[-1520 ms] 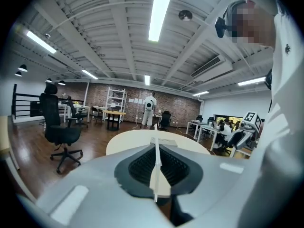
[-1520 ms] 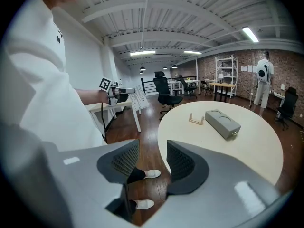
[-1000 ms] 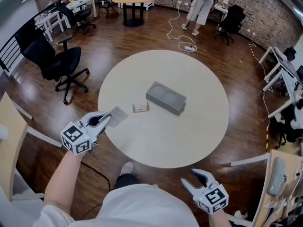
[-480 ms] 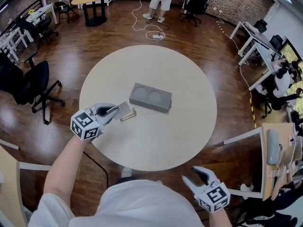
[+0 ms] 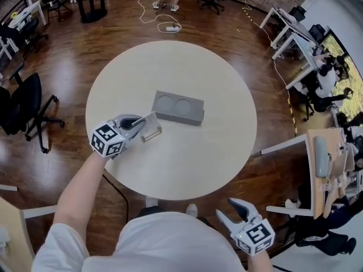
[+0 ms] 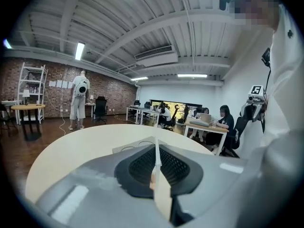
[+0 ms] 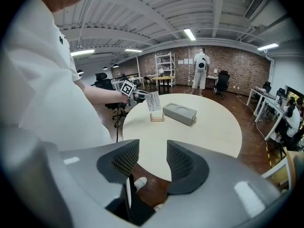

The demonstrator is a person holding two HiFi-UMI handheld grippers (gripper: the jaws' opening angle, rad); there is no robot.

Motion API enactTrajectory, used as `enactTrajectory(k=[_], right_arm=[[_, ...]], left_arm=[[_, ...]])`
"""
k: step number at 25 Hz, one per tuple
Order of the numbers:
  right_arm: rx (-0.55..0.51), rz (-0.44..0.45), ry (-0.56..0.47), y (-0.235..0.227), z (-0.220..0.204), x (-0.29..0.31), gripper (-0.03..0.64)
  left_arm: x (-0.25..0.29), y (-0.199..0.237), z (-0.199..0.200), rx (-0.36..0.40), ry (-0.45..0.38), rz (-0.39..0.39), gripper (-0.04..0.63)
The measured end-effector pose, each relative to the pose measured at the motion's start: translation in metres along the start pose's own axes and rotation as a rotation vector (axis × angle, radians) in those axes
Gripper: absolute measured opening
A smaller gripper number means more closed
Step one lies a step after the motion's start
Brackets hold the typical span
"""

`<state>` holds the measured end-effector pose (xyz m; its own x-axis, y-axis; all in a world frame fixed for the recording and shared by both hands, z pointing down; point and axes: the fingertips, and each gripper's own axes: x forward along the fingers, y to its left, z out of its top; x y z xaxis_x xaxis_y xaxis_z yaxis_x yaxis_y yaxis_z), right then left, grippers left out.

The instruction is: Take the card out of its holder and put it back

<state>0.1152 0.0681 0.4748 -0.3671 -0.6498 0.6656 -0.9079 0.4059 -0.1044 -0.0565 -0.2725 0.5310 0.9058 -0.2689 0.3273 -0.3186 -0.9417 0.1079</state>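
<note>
Left gripper is clamped on the card; the left gripper view shows the card edge-on between the pads. Card is white with rows of dark print, held tilted, lower edge right at the small wooden holder. Can't tell if it's seated in the slot. Grey block with two shallow round recesses sits just beside the holder on the round table. Right gripper has jaws apart, empty, off the table's near edge.

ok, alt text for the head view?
Left gripper shut on a card, holding it right over a small wooden holder on a round table, beside a grey block. Right gripper open and empty, off the table near the person's body.
</note>
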Motion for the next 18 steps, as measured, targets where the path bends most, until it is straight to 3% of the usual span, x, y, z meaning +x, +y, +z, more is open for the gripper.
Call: enactTrajectory(k=[18], right_arm=[[0.069, -0.055, 0.038, 0.006, -0.006, -0.003, 0.187]], left_arm=[[0.013, 0.010, -0.018, -0.010, 0.031, -0.043, 0.015]])
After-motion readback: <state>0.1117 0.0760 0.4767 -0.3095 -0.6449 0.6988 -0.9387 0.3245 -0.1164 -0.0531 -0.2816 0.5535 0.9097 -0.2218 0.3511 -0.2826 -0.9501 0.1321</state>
